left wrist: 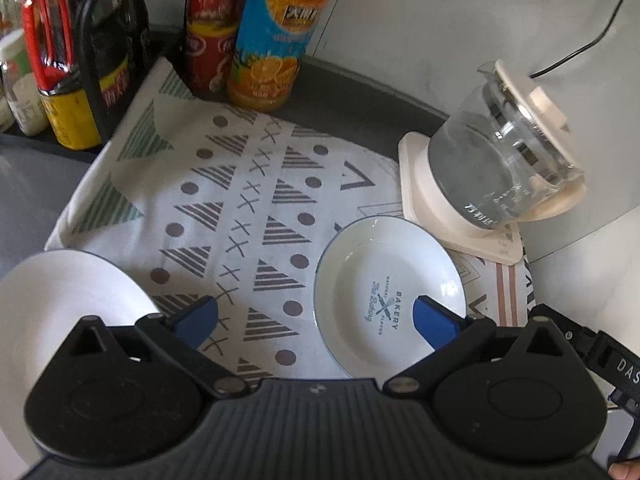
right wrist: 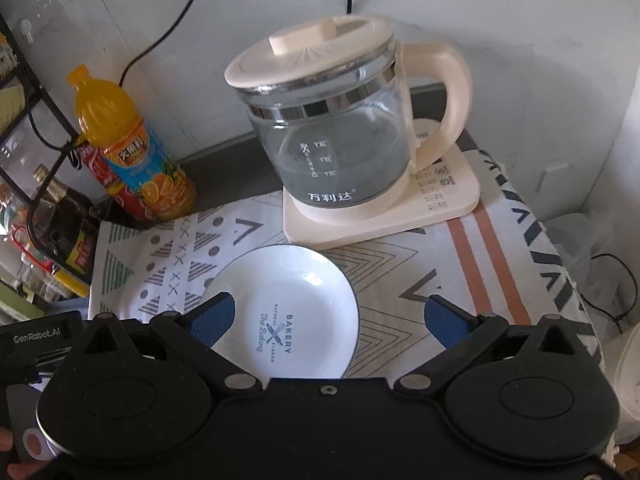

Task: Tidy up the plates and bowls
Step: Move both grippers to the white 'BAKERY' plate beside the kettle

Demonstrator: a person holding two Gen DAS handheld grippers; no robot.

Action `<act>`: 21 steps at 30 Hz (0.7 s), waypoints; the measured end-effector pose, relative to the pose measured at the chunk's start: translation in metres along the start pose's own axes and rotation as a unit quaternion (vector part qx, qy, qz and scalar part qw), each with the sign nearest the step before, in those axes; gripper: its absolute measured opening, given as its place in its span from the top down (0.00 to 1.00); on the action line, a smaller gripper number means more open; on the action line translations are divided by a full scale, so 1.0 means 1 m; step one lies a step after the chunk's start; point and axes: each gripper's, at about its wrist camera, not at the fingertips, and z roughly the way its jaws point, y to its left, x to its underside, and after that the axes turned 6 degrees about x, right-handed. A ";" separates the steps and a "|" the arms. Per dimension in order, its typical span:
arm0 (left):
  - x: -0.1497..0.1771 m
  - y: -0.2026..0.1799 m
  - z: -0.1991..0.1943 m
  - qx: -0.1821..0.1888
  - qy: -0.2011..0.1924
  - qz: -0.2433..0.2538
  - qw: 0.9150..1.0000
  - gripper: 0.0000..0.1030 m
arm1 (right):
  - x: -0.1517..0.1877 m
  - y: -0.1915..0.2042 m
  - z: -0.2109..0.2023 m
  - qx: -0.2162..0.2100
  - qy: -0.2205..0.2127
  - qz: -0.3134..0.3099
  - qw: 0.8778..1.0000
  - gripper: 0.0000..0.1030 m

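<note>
Hidden/cut off: white plate (left wrist: 60, 312) at lower left of left wrist view is cut by the frame edge and partly covered by the gripper body; overexposed, so no rim detail readable. Bakery plate (left wrist: 384, 292) has its near edge hidden under gripper hardware in both views. Rack (left wrist: 86, 52) w/ sauce bottles is cut off at frame left; labels mostly illegible. Kettle (right wrist: 332, 136) lid top is clipped in left view but whole in right view.

Task items: bakery plate (right wrist: 288, 308) is shallow, white, thin blue rim, blue "BAKERY" print w/ crossed utensils at centre. Empty, lies flat on patterned cloth (left wrist: 240, 208) over the desk. White plate plain, prob. also resting on the cloth, though its contact can't be confirmed.

Position re grippers: left gripper (left wrist: 316, 320) spread wide, nothing between its blue pads; bakery plate sits to the right of its midline, right pad overlapping the plate in view, contact can't be judged. White plate lies outside its left finger. Right gripper (right wrist: 330, 318) also wide, holding nothing; bakery plate lies between its fingers, nearer the left one, which overlaps the plate's edge in view.

Surroundings: kettle on cream base (right wrist: 384, 216) just behind bakery plate, close but apart. Juice bottle (right wrist: 132, 152) and red bottle (left wrist: 210, 28) stand at the cloth's far left corner.
</note>
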 end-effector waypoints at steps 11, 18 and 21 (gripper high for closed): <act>-0.004 -0.001 0.044 0.013 0.031 -0.030 0.999 0.09 | -0.014 -0.024 0.056 -0.020 0.082 -0.004 0.996 0.30; -0.006 0.004 0.076 0.015 0.060 -0.057 0.996 0.38 | -0.015 -0.033 0.086 -0.037 0.126 -0.004 0.991 0.46; -0.006 0.005 0.089 0.013 0.073 -0.062 0.995 0.46 | -0.014 -0.034 0.097 -0.052 0.144 -0.002 0.988 0.57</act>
